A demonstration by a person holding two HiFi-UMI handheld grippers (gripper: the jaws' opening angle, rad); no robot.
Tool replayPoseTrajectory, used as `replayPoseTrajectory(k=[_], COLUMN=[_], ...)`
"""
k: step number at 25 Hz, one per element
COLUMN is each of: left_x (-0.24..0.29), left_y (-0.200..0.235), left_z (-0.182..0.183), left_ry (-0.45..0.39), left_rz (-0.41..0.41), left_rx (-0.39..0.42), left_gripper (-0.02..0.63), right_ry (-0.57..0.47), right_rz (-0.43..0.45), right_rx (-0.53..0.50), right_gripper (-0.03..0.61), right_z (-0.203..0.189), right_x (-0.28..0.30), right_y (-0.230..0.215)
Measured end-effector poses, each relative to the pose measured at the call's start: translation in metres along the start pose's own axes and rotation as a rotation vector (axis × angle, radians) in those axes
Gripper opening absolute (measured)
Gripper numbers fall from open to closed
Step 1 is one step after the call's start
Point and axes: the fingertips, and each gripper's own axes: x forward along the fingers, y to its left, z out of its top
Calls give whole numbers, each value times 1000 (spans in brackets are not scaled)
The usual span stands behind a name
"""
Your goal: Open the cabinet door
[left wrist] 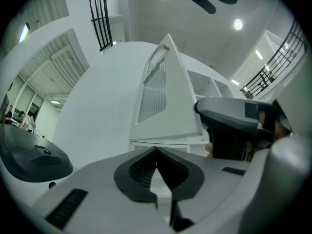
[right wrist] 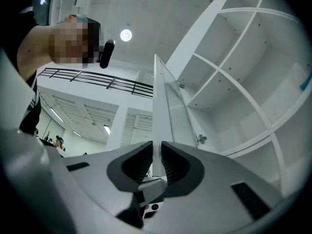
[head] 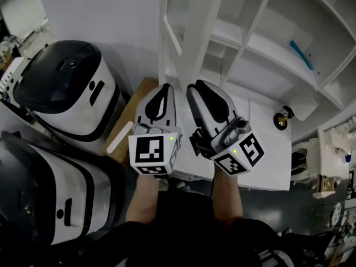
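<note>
The white cabinet door stands swung out from the open shelving, and I see it nearly edge-on from above. My right gripper is at the door's lower edge. In the right gripper view the door edge runs up from between the pads, and my right gripper is shut on it. My left gripper sits just left of the door. In its own view my left gripper has its tips together with nothing in them, facing the door's panelled face. The right gripper shows beside it.
Two black-and-white rounded machines stand at the left, with a wooden board beside them. A white table to the right carries a small black-and-gold object. A blue item lies on a shelf.
</note>
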Motion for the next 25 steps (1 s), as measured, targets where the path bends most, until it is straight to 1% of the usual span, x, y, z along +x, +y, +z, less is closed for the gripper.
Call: replayPoseTrajectory(k=[7, 14, 18, 21, 25], left_x=[-17, -29, -39, -50, -65], left_y=[34, 64, 86, 105, 131], left_z=[9, 16, 16, 17, 14], left_ry=[-14, -31, -32, -35, -24], left_rz=[65, 119, 173, 217, 271], left_rx=[12, 25, 30, 38, 39], left_gripper=[14, 13, 13, 12, 13], right_ry=[7, 32, 43, 44, 32], right_rz=[76, 126, 154, 164, 149], right_rx=[-22, -22, -14, 4, 13], right_gripper=[71, 84, 87, 89, 94], right_z=[-15, -34, -45, -55, -62], right_x=[28, 61, 83, 99, 117], right_y=[32, 55, 67, 73, 80])
